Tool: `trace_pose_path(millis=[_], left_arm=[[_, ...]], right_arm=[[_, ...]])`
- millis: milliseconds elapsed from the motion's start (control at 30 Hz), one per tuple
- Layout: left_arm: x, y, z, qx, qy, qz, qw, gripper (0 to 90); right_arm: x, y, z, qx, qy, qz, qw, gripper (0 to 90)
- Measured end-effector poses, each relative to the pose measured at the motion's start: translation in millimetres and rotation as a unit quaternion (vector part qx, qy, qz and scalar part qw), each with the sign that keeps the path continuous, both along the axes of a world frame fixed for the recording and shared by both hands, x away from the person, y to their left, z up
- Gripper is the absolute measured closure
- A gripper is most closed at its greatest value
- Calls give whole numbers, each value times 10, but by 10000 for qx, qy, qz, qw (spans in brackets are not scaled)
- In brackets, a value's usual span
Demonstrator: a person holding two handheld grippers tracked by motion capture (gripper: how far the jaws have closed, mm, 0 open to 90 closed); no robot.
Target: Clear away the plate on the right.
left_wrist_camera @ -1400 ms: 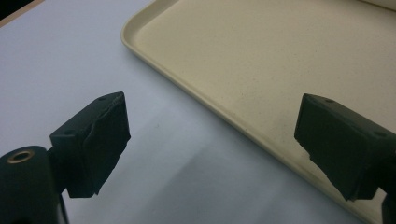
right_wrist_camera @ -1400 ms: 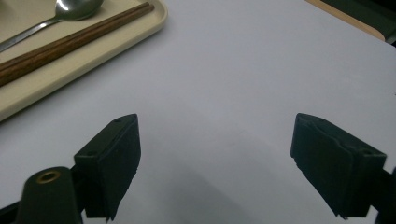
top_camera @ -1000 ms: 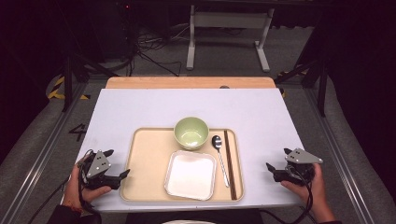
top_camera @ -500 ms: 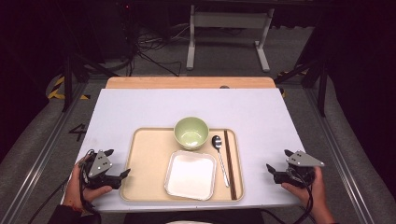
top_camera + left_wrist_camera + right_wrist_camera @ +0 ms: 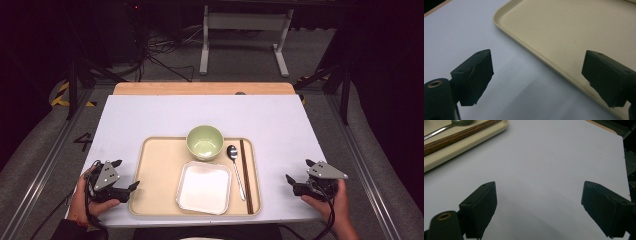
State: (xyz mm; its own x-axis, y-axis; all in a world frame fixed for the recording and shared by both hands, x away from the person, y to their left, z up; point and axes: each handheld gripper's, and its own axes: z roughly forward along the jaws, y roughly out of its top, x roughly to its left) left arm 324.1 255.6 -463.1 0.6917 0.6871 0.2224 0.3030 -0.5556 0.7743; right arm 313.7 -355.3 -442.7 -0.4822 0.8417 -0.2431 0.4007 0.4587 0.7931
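Grippers flank a set tray, both with jaws spread wide and empty.

The left gripper (image 5: 125, 176) sits just beside the tray (image 5: 150, 200) rim — the right gripper (image 5: 298, 172) well apart from the chopsticks (image 5: 245, 175). A careless reach could snag the rim, jolting the bowl (image 5: 204, 141), spoon (image 5: 236, 167) and square dish (image 5: 203, 186).

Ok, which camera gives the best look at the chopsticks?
The high view: the chopsticks lie in full along the tray's right edge, beside the spoon. The right gripper view catches part of them at its top left corner; the left gripper view looks at bare tray.
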Motion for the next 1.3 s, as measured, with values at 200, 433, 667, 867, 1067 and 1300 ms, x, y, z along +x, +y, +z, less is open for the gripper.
trace_pose_path(millis=[200, 433, 667, 867, 1067, 1300], left_arm=[[1, -5, 0, -4, 0, 9, 10000, 111], [5, -4, -2, -7, -11, -1, 10000, 111], [-6, 7, -4, -68, -1, 42, 10000, 112], [-25, 31, -6, -127, 10, 96, 9999, 114], [9, 27, -6, -115, 9, 54, 9999, 114], [3, 41, 2, -206, -12, 148, 9997, 114]], right_arm=[[1, 16, -12, -33, 16, 49, 10000, 140], [6, 27, -5, -43, 37, 60, 10000, 141], [30, 46, -20, -62, 65, 101, 9999, 141], [55, 62, -24, -72, 73, 146, 9998, 142], [54, 71, -42, -128, 139, 207, 9996, 148], [59, 52, -36, -15, 180, 148, 9997, 153]])
